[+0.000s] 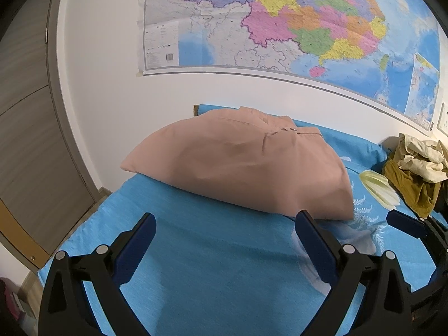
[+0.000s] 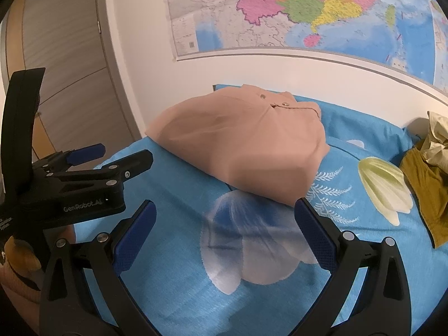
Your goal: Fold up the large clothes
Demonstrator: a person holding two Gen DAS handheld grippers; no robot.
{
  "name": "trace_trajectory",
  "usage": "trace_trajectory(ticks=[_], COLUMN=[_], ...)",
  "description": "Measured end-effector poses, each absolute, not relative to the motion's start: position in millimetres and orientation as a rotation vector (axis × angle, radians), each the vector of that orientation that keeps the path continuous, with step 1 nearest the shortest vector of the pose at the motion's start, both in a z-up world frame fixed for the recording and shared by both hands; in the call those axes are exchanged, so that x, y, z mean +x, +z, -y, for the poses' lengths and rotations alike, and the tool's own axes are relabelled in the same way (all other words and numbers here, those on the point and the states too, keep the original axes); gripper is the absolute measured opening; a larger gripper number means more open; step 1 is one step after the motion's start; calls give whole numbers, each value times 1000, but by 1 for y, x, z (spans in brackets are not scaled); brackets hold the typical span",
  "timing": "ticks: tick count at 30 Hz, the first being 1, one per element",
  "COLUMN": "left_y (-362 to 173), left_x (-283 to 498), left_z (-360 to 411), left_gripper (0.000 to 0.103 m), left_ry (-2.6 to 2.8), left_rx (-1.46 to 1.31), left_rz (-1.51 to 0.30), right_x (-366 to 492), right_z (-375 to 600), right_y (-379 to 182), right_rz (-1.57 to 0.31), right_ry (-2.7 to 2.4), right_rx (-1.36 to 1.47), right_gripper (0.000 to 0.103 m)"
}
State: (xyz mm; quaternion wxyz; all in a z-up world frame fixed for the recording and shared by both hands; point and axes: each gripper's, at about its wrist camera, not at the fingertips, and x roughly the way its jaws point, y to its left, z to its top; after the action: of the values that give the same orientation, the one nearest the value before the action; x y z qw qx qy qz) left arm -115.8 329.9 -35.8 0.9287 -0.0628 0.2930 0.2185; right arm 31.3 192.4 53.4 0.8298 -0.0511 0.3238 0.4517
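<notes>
A folded tan garment (image 1: 243,162) (image 2: 240,142) with metal snaps lies on the blue bed sheet (image 1: 210,266) (image 2: 173,294) near the wall. My left gripper (image 1: 224,221) hovers open just in front of it, nothing between its fingers. In the right wrist view the left gripper (image 2: 123,154) shows at the left edge, open above the sheet's edge. My right gripper (image 2: 224,210) is open too, a little short of the garment's near corner, empty. In the left wrist view a blue fingertip (image 1: 403,221) of the right gripper shows at the right.
A heap of olive and cream clothes (image 1: 420,168) (image 2: 428,168) lies at the right on the bed. A large map (image 1: 280,22) hangs on the white wall behind. A grey wardrobe door (image 1: 28,112) stands at the left, past the bed's edge.
</notes>
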Motion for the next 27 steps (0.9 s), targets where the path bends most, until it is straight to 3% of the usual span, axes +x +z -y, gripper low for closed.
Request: trace_trajectory(ticks=[27], left_y=[-41], left_x=[-115], left_z=[-326], left_gripper=[96], left_ry=[446], left_rx=[-134], left_rz=[-616], right_x=[33], right_z=[-188], right_y=[52], right_rz=[-687], right_ry=[952], right_rx=[-95], right_gripper=[97])
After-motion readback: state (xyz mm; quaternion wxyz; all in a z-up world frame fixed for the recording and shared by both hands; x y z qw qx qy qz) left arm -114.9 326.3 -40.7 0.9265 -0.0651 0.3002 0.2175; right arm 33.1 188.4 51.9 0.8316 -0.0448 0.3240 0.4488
